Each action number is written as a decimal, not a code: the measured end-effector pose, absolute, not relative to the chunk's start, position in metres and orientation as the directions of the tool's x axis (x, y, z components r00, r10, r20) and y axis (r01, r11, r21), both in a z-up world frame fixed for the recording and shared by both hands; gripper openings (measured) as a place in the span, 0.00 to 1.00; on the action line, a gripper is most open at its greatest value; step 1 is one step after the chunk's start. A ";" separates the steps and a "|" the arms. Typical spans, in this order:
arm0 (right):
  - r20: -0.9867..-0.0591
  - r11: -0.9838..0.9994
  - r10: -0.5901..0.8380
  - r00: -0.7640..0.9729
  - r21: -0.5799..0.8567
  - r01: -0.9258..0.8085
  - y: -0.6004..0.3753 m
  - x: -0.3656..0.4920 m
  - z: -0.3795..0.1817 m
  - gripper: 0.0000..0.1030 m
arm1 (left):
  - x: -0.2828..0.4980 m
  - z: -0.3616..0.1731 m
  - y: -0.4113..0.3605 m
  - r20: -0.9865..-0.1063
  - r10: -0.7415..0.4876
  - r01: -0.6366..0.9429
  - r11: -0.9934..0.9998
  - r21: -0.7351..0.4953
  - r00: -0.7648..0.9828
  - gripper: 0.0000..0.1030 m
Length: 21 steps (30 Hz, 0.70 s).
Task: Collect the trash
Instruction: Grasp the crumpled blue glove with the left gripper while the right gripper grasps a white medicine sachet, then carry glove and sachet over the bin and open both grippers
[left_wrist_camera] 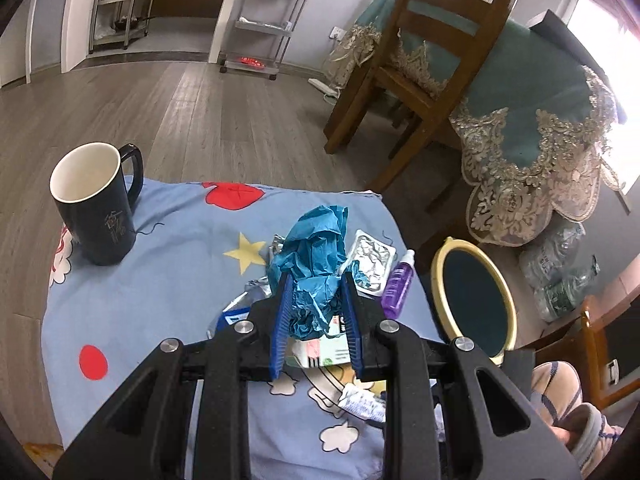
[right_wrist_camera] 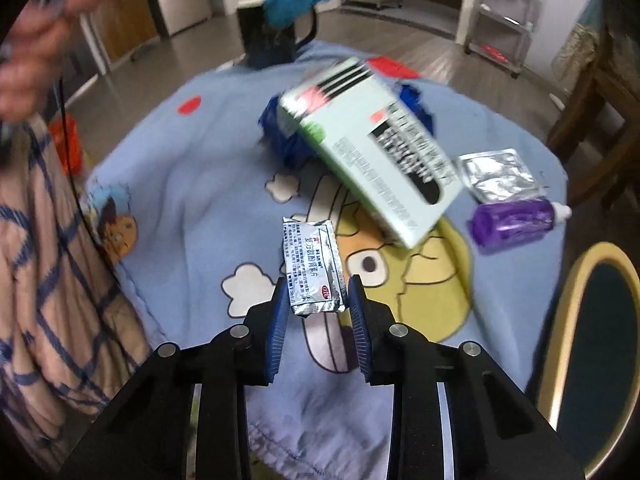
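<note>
Nearest to me, my right gripper (right_wrist_camera: 319, 294) points down at a small table covered by a light blue cartoon cloth (right_wrist_camera: 192, 184). Its blue pads sit either side of a silver foil sachet (right_wrist_camera: 314, 270) printed with small text; the sachet lies between them at the tips, and I cannot tell for sure whether the pads press on it or only flank it. My left gripper (left_wrist_camera: 316, 288) is clenched on a crumpled teal tissue wad (left_wrist_camera: 316, 256), which bulges up and out between its blue pads, lifted above the cloth. Under and just beyond that gripper lie more scraps: a pale green and white medicine box (right_wrist_camera: 372, 148), resting tilted on a dark blue wrapper (right_wrist_camera: 288, 140), and another crinkled foil packet (left_wrist_camera: 370, 260) just beside a small purple bottle (left_wrist_camera: 397, 288) with a white cap, lying on its side near the table's right edge. Right of the table, lower down, stands a round bin (left_wrist_camera: 474, 300) with a cream rim and dark inside. At the far left corner of the cloth a tall black mug (left_wrist_camera: 94, 204) with a white inside stands upright. Beyond the table are grey wood flooring, a wooden chair (left_wrist_camera: 424, 68) against a teal lace-edged tablecloth (left_wrist_camera: 532, 132), and metal shelf racks (left_wrist_camera: 266, 16) by the far wall.
</note>
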State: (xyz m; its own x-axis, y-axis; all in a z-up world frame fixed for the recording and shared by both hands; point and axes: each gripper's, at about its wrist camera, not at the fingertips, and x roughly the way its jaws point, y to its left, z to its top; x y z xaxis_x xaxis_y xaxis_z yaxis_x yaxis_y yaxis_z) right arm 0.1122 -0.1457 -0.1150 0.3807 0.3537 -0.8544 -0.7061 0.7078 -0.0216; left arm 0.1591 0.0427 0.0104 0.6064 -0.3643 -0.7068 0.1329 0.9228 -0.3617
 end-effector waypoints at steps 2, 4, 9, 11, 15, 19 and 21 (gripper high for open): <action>-0.833 0.733 0.378 0.403 0.004 -0.681 -0.157 0.112 -0.104 0.30 | 0.155 0.011 0.041 -0.700 -0.376 0.135 0.917 -0.375 0.607 0.23; -0.811 0.758 0.399 0.428 0.030 -0.652 -0.170 0.112 -0.092 0.30 | 0.152 0.011 0.035 -0.697 -0.385 0.144 0.914 -0.379 0.605 0.23; -0.747 0.838 0.416 0.518 0.093 -0.538 -0.211 0.110 -0.064 0.30 | 0.149 0.013 0.009 -0.701 -0.406 0.197 0.911 -0.362 0.587 0.23; -0.728 0.861 0.406 0.552 0.104 -0.497 -0.227 0.108 -0.057 0.30 | 0.150 0.013 -0.005 -0.703 -0.418 0.223 0.907 -0.356 0.575 0.23; -0.700 0.911 0.360 0.617 0.121 -0.395 -0.259 0.107 -0.047 0.30 | 0.151 0.011 -0.036 -0.710 -0.441 0.278 0.897 -0.342 0.549 0.23; -0.680 0.945 0.313 0.663 0.153 -0.288 -0.291 0.109 -0.041 0.30 | 0.151 0.009 -0.070 -0.717 -0.469 0.337 0.881 -0.333 0.516 0.23; -0.666 0.955 0.295 0.685 0.188 -0.228 -0.312 0.108 -0.038 0.30 | 0.151 0.008 -0.088 -0.721 -0.480 0.365 0.872 -0.327 0.500 0.23</action>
